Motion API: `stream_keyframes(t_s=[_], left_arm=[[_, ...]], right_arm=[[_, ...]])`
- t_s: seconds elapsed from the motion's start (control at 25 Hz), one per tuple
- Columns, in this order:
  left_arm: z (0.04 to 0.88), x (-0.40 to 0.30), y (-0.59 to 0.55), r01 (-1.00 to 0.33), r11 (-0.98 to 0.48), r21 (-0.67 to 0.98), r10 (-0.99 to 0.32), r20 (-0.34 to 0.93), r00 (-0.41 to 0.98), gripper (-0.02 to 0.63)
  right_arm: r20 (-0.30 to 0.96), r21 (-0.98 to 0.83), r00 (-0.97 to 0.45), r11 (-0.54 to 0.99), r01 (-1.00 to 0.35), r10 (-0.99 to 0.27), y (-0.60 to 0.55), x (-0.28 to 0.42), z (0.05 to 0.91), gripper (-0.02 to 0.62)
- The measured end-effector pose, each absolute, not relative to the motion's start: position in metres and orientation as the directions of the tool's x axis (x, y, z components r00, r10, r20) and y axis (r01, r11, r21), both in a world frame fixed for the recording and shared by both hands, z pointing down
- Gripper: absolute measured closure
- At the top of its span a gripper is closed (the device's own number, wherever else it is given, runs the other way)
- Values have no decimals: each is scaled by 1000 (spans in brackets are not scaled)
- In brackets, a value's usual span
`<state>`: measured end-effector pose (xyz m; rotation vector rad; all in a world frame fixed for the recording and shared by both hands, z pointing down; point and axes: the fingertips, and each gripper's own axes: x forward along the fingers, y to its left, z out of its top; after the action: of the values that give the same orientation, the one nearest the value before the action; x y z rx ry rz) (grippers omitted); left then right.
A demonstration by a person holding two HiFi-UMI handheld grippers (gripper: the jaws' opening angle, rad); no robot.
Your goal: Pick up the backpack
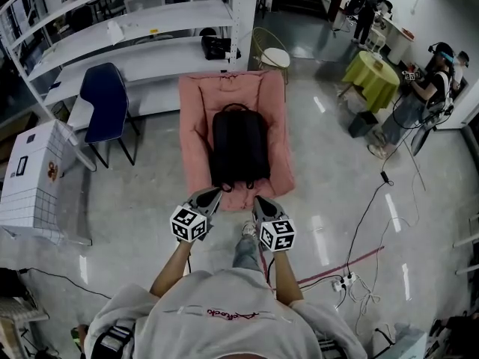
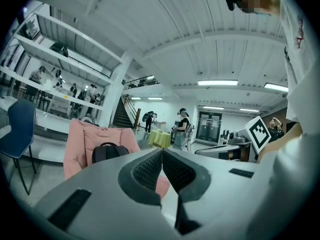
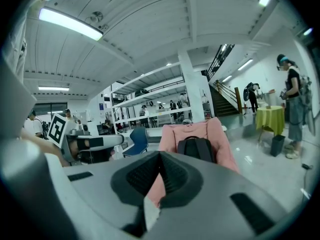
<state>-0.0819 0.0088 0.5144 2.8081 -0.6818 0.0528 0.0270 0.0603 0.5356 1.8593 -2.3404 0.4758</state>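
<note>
A black backpack [image 1: 239, 148] lies on a pink chair [image 1: 193, 137] straight ahead, its top handle toward the chair's back. It also shows in the left gripper view, the backpack [image 2: 107, 152] leaning against the pink chair [image 2: 80, 146], and in the right gripper view as the backpack [image 3: 197, 148] on the chair [image 3: 172, 136]. My left gripper [image 1: 208, 198] is just short of the chair's front edge, shut and holding nothing. My right gripper [image 1: 260, 205] is beside it, also shut and holding nothing. Neither touches the backpack.
A blue chair [image 1: 105, 105] stands left of the pink chair, below white shelving [image 1: 135, 43]. A white box [image 1: 34, 178] sits at the far left. Cables and a power strip [image 1: 346, 281] lie on the floor at right. A green-covered table [image 1: 372, 78] and people stand at the far right.
</note>
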Motion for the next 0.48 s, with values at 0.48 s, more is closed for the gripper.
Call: stream_keyframes(t_s=[0.48], left_arm=[[501, -24, -93, -477, -852, 218, -469, 89, 879, 592]], right_arm=[[272, -175, -260, 218, -960, -926, -42, 84, 529, 577]])
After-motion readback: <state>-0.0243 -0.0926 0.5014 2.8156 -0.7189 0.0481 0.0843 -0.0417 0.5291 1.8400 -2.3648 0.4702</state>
